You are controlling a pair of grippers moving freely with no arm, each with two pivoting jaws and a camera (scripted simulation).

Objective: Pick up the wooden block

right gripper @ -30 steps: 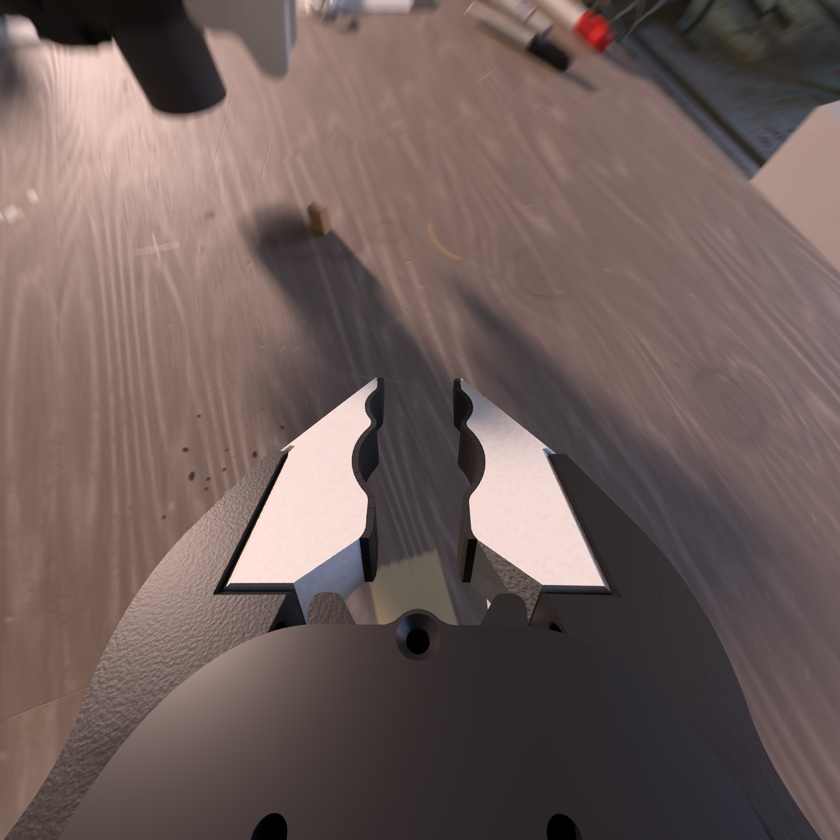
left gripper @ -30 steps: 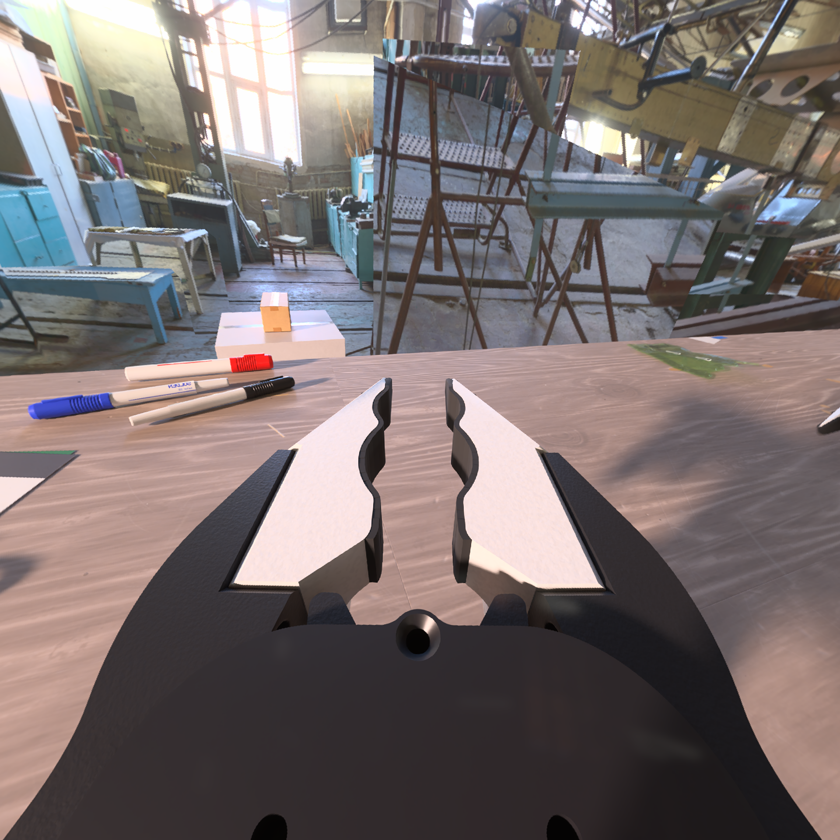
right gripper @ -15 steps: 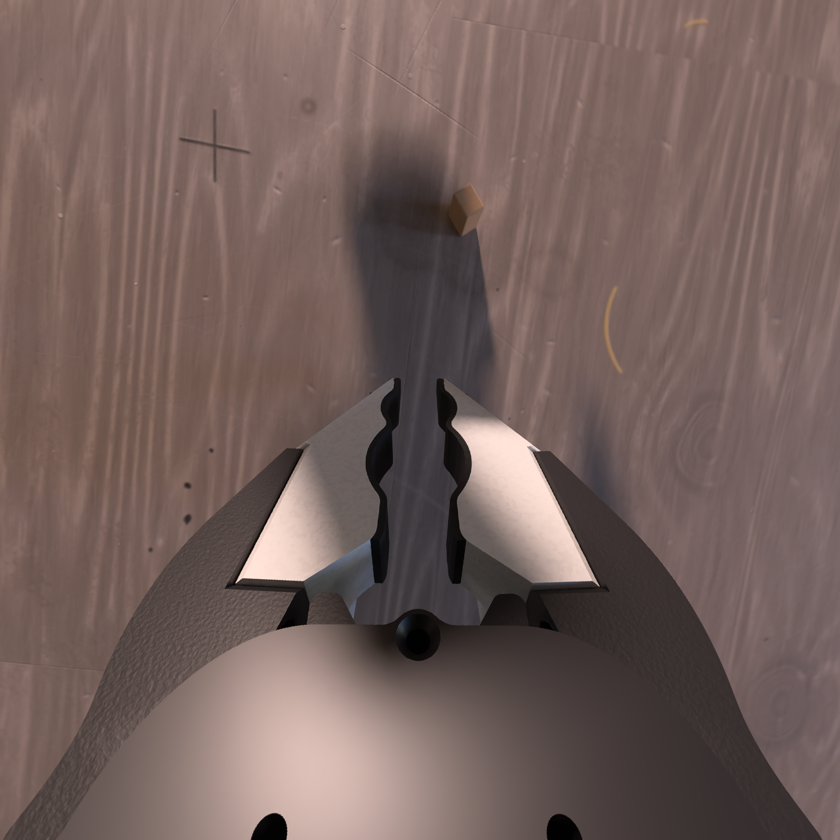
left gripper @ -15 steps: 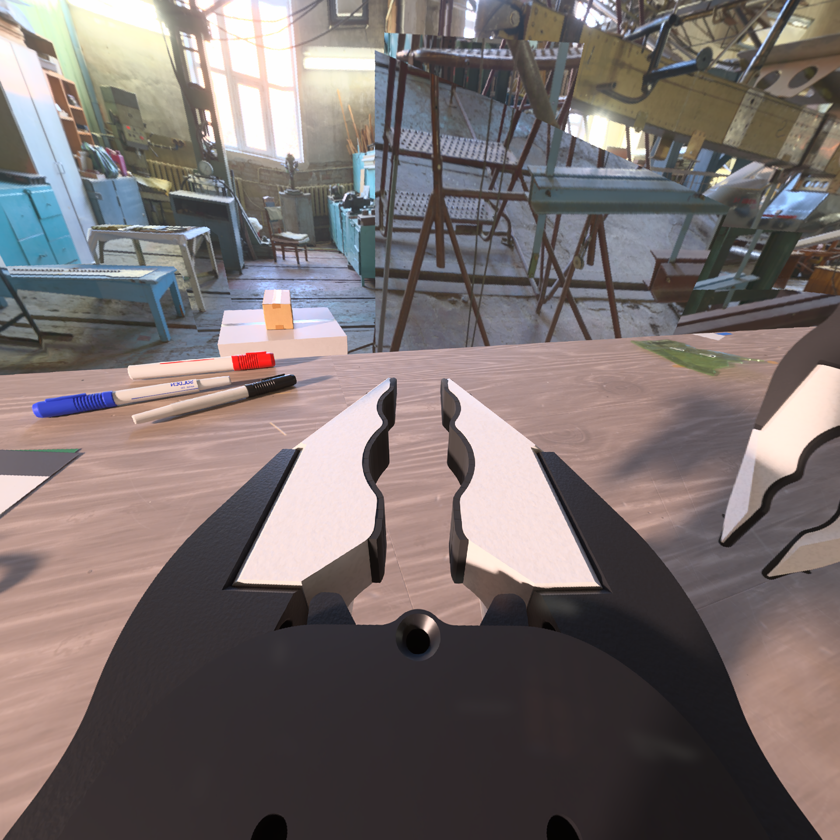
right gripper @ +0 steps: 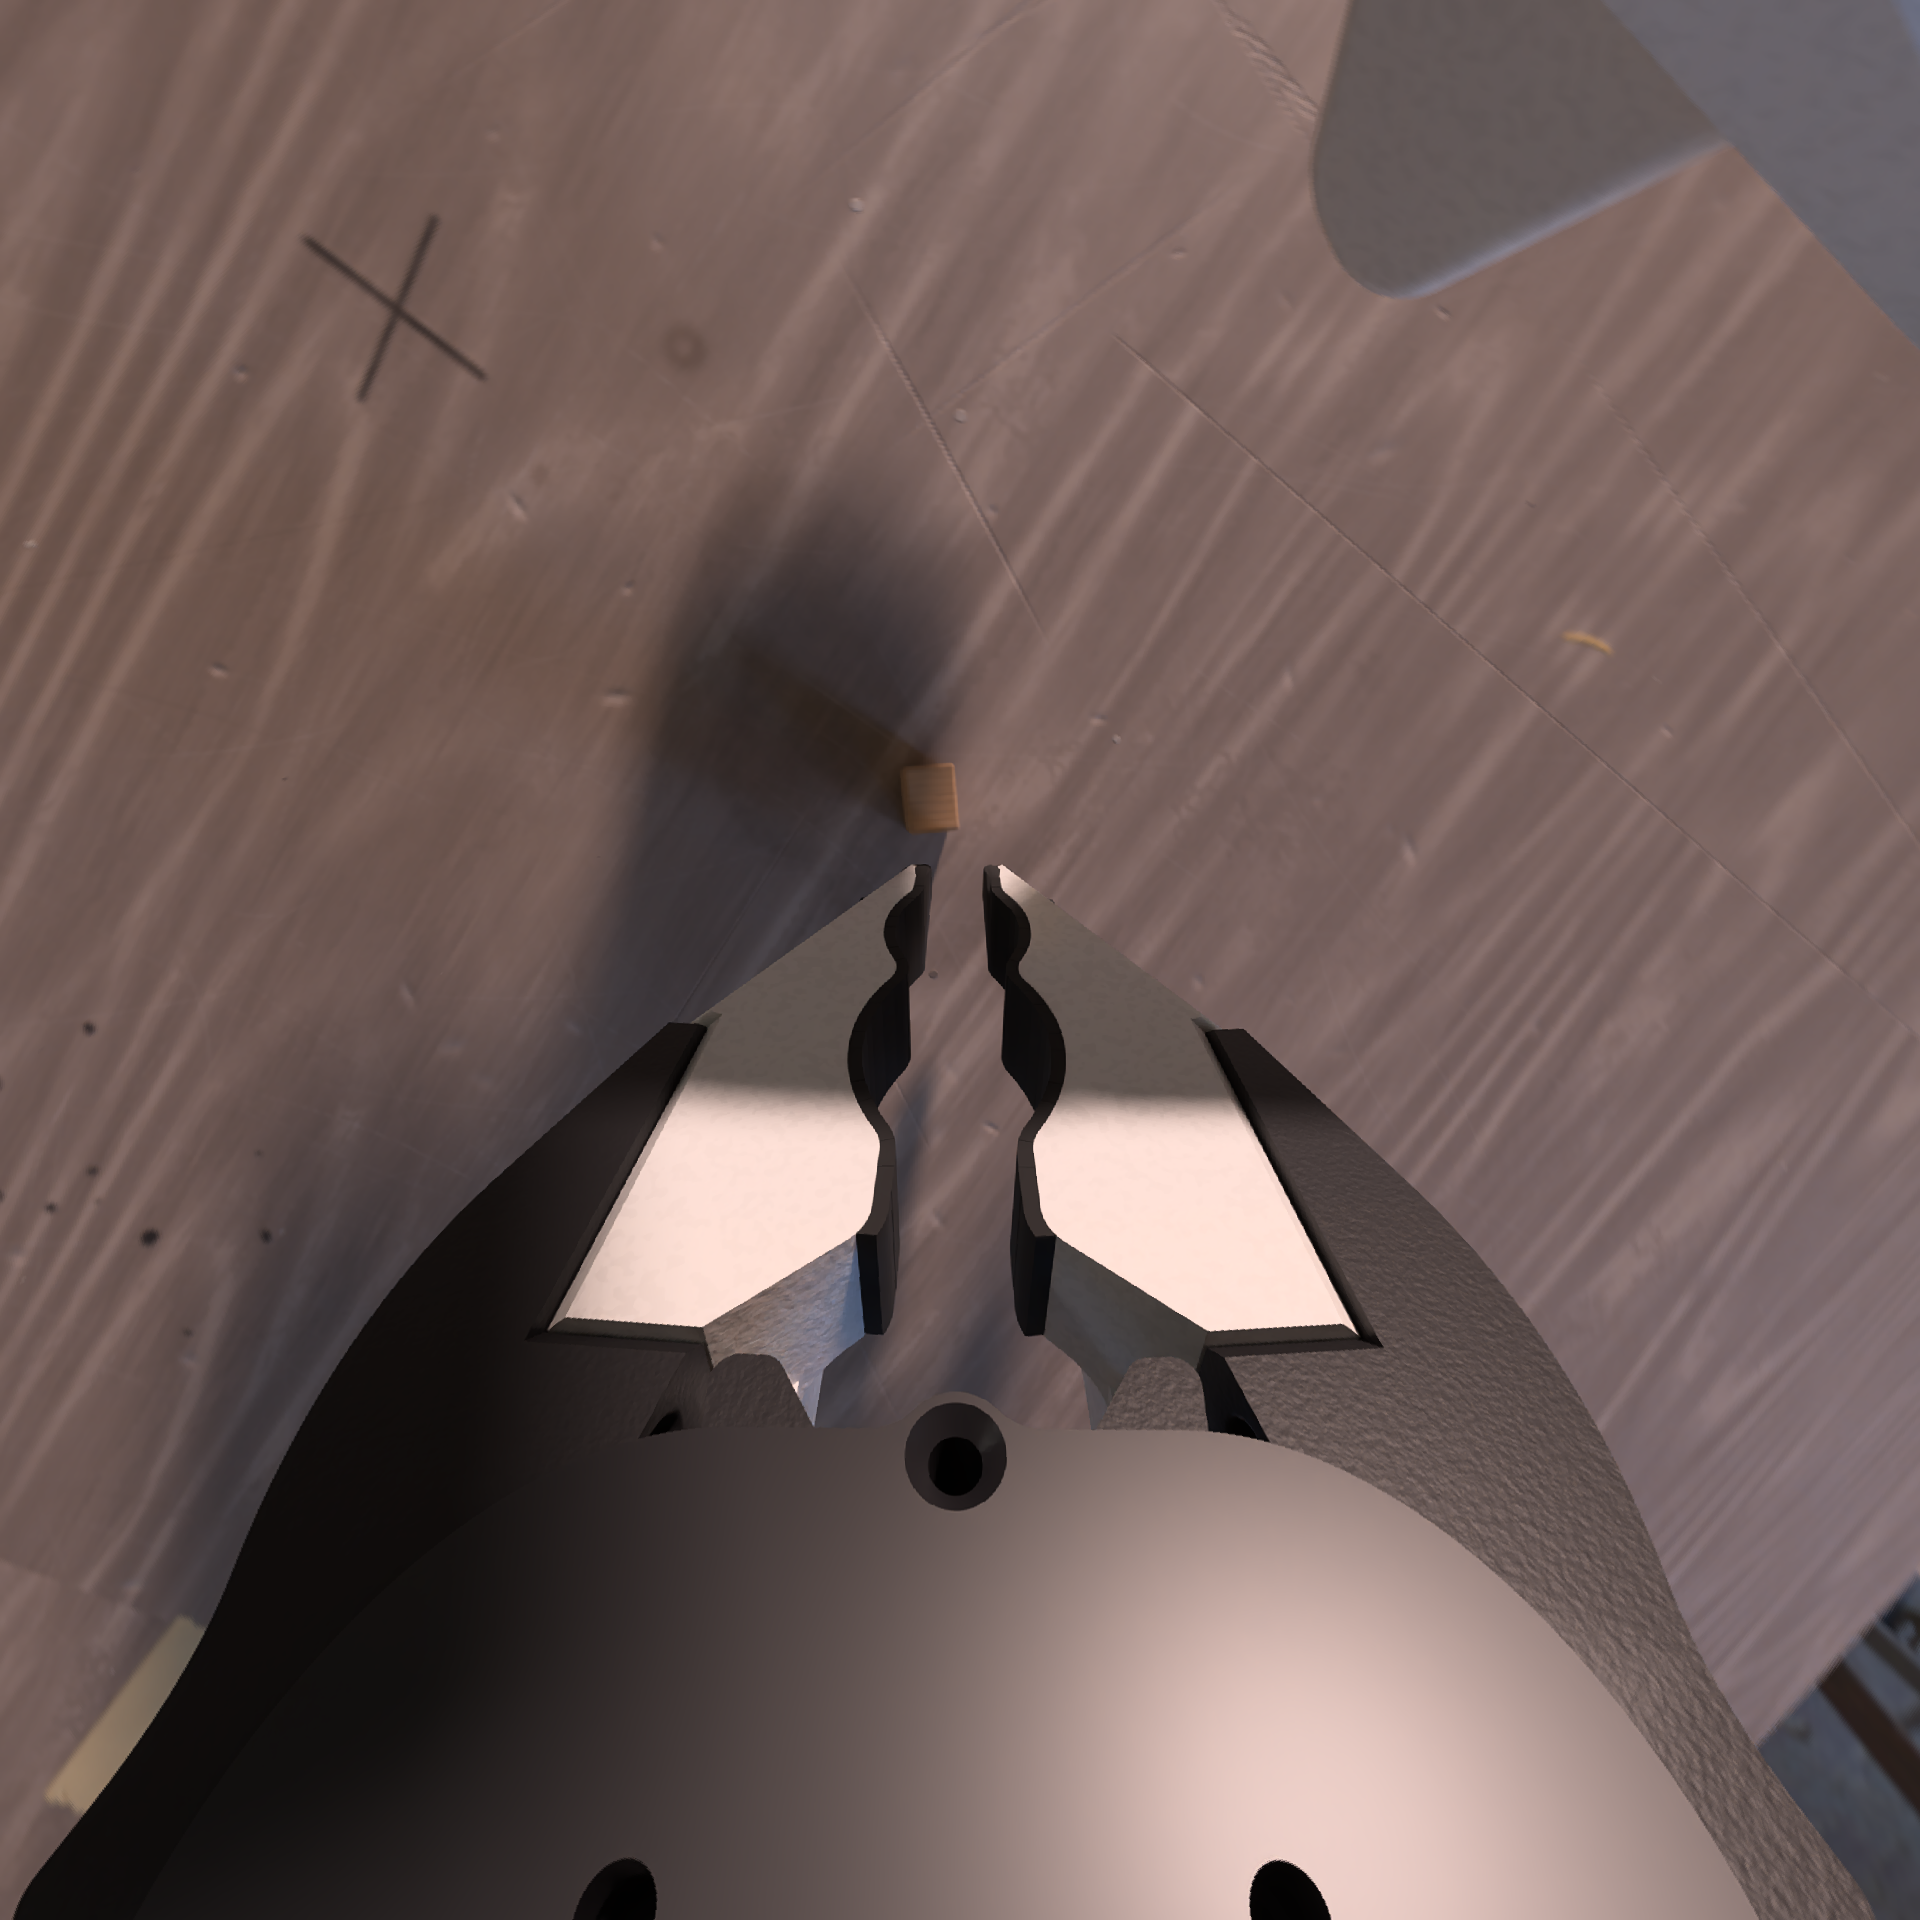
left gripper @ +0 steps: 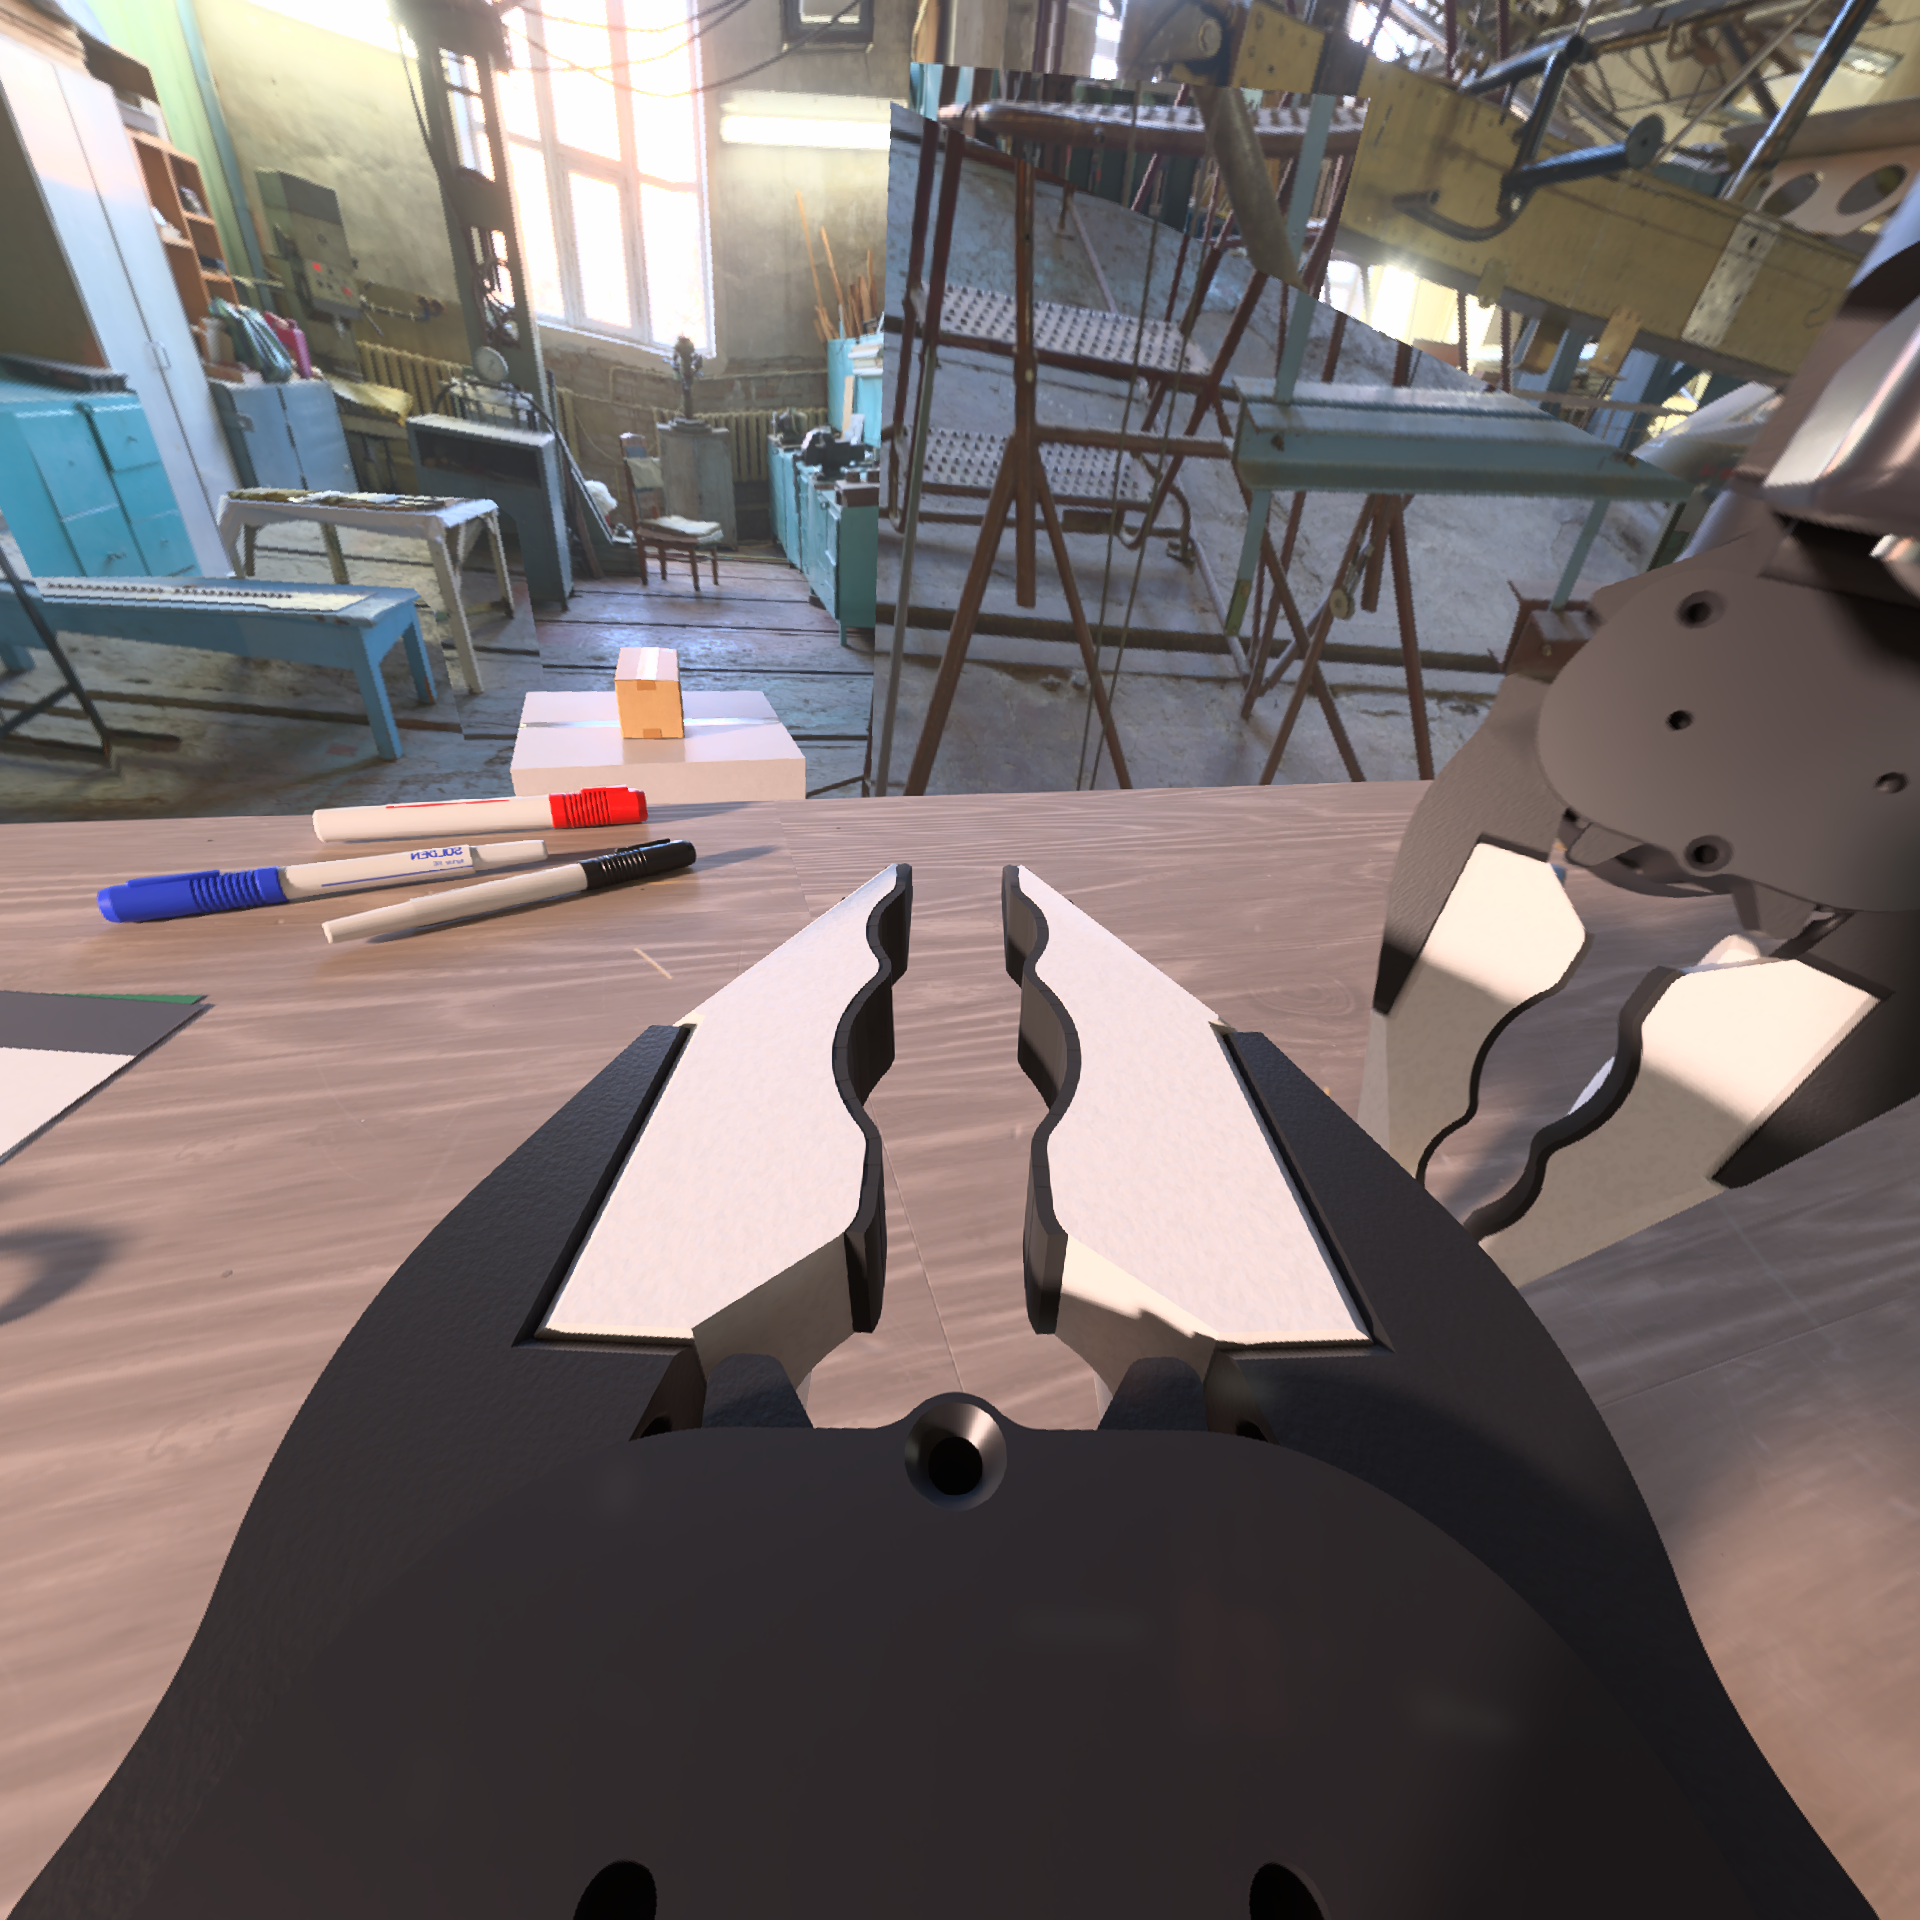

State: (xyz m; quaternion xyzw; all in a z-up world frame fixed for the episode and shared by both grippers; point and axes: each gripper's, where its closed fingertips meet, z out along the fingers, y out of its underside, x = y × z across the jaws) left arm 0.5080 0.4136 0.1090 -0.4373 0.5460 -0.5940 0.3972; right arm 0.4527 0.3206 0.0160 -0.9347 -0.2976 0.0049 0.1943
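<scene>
The wooden block (right gripper: 928,797) is a tiny tan cube that lies on the wooden table (right gripper: 1351,935). It shows only in the right wrist view, at the edge of a dark shadow. My right gripper (right gripper: 956,875) points steeply down at the table, and its fingertips are just short of the block without touching it. Its jaws stand narrowly open and empty. The right gripper also shows at the right of the left wrist view (left gripper: 1439,1174). My left gripper (left gripper: 956,878) hovers low over the table, open and empty. The block is hidden in that view.
Red (left gripper: 478,814), blue (left gripper: 301,883) and black (left gripper: 509,894) markers lie at the far left. A dark sheet (left gripper: 73,1049) lies at the left edge. A white box (left gripper: 655,764) with a small carton stands past the table. A pencilled cross (right gripper: 400,307) marks the table.
My right gripper has tilted down over the table and closed in on the block, and its jaws have narrowed. It has come into the left wrist view from the right. My left gripper has barely moved.
</scene>
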